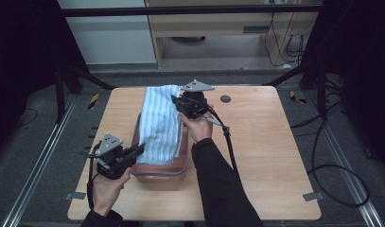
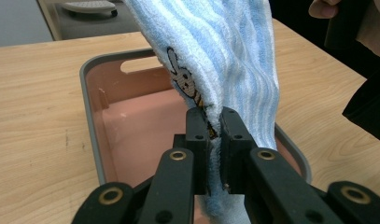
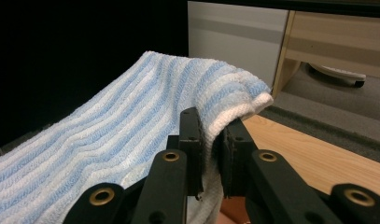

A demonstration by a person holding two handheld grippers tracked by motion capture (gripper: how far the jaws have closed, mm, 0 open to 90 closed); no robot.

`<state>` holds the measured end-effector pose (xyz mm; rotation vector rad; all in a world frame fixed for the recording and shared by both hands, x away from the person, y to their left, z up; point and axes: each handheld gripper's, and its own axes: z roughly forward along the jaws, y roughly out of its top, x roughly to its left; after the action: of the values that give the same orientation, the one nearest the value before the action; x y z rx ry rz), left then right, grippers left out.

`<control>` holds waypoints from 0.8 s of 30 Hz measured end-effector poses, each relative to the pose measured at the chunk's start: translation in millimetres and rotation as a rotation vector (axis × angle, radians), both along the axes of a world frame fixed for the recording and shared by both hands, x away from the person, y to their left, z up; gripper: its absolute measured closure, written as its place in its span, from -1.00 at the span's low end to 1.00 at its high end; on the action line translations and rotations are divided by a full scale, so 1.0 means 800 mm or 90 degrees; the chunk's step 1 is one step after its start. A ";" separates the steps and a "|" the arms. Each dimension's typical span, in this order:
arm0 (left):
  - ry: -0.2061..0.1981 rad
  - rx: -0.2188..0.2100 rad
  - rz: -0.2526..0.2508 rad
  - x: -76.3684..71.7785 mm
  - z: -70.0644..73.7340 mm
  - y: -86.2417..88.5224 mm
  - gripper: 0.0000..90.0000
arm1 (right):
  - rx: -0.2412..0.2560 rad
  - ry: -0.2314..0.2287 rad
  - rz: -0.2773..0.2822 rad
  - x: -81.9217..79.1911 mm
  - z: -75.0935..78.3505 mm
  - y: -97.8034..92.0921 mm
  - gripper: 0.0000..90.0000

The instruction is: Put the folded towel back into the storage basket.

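- High view: a blue-and-white striped towel hangs stretched over a pink tub with a grey rim, which stands on the wooden counter. The left gripper sits at the near left corner of the tub, its fingers closed on the towel's near edge. The right gripper is raised over the far end of the tub and pinches the towel's far edge, so the cloth slopes up from near to far. A person's dark sleeve runs up from the bottom of the view to the right gripper, and a black cable trails from it across the counter.
- Left gripper view: the left gripper's two black fingers are clamped on the towel, right at a small embroidered bee. The cloth rises away above the tub, whose pink floor lies bare below.
- Right gripper view: the right gripper's fingers are shut on a folded corner of the towel, which falls away to the lower left. Bare counter shows at the right.
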<state>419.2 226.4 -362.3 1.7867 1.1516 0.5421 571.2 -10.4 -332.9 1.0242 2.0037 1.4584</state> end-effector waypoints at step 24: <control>0.058 0.055 -0.004 0.019 -0.049 -0.018 0.86 | -0.042 0.057 -0.007 0.022 -0.069 0.011 0.81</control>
<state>434.5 211.9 -401.7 1.9046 1.2005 0.5175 589.0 -1.3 -387.7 1.0883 2.0903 1.3538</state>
